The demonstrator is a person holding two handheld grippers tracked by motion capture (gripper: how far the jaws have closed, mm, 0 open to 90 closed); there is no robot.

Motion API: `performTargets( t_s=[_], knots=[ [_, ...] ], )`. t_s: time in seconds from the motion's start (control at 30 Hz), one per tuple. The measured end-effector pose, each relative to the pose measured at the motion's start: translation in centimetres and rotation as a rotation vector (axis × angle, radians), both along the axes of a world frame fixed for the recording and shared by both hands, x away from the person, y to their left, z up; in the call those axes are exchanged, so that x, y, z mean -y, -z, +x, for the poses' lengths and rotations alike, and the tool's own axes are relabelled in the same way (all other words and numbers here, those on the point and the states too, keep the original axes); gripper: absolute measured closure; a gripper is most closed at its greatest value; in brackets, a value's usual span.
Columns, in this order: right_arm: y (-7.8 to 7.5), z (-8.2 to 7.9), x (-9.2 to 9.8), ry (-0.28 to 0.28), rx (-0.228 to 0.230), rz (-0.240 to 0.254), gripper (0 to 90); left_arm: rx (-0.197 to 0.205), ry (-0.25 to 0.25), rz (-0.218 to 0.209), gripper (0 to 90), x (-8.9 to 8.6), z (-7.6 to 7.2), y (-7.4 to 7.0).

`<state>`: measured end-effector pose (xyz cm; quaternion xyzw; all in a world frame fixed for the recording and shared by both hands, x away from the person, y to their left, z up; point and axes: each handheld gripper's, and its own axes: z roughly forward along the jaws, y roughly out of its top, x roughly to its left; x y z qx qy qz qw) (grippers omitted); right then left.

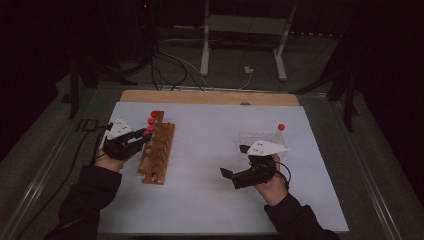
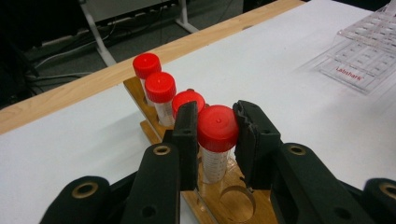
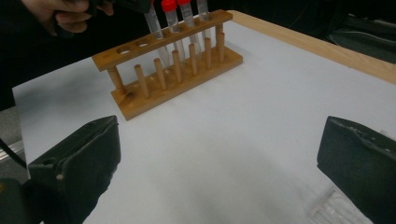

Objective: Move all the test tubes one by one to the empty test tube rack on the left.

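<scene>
Your left gripper (image 2: 215, 135) is clamped on the red cap of a tube (image 2: 217, 128), which sits in the wooden rack (image 1: 158, 148) at about 9 o'clock on the white mat (image 1: 210, 175). Three more red-capped tubes (image 2: 160, 87) line up right behind it toward 12 o'clock. Your right gripper (image 1: 235, 176) hangs at about 4 o'clock with its jaws spread wide and nothing in them, just beside the clear plastic rack (image 1: 260, 137).
</scene>
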<state>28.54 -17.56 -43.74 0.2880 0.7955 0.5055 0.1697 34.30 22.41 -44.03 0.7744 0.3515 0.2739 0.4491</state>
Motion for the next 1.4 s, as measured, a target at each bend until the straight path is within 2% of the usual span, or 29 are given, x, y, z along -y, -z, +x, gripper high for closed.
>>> performTargets(
  t_s=[0.33, 0.53, 0.7, 0.8, 0.87, 0.9, 1.07, 1.17, 1.2, 1.27, 1.4],
  knots=[
    [0.0, 0.1, 0.1, 0.002, -0.001, 0.005, 0.0, -0.033, -0.005, 0.039, 71.9, 0.4, 0.3, 0.5],
    [-0.1, 0.1, 0.2, 0.0, -0.003, 0.01, 0.0, -0.036, -0.019, 0.022, 71.7, 0.2, 0.2, 0.7],
    [-0.2, 0.1, 0.3, 0.003, -0.003, 0.012, 0.0, -0.044, -0.019, 0.033, 69.4, 0.4, 0.2, 0.7],
    [-0.4, 0.1, 0.4, 0.002, -0.001, 0.017, 0.0, -0.049, -0.011, 0.037, 61.2, 0.4, -0.1, 0.7],
    [-0.5, 0.1, 0.5, 0.002, -0.001, 0.021, 0.0, -0.047, -0.002, 0.022, 52.9, 0.3, -0.4, 0.6],
    [-0.5, 0.1, 0.6, 0.003, 0.0, 0.023, 0.0, -0.041, -0.006, 0.018, 51.6, 0.2, -0.6, 0.4],
    [-0.9, 0.1, 0.9, 0.011, 0.011, 0.013, 0.0, -0.027, 0.017, -0.033, 31.1, -0.1, -1.9, -0.5],
    [-1.2, 0.2, 1.1, 0.014, 0.018, 0.007, 0.0, -0.02, 0.022, -0.052, 15.5, -0.1, -2.9, -1.0],
    [-1.3, 0.2, 1.1, 0.018, 0.022, 0.004, 0.0, -0.018, 0.025, -0.059, 14.8, 0.0, -3.3, -1.2],
    [-1.5, 0.3, 1.4, 0.021, 0.024, 0.007, 0.0, -0.026, 0.053, -0.086, 7.7, 0.0, -3.9, -1.3],
    [-2.0, 0.5, 2.0, 0.042, 0.034, 0.015, 0.0, -0.007, 0.101, -0.107, 2.6, 0.2, -5.2, -1.4]
  ],
)
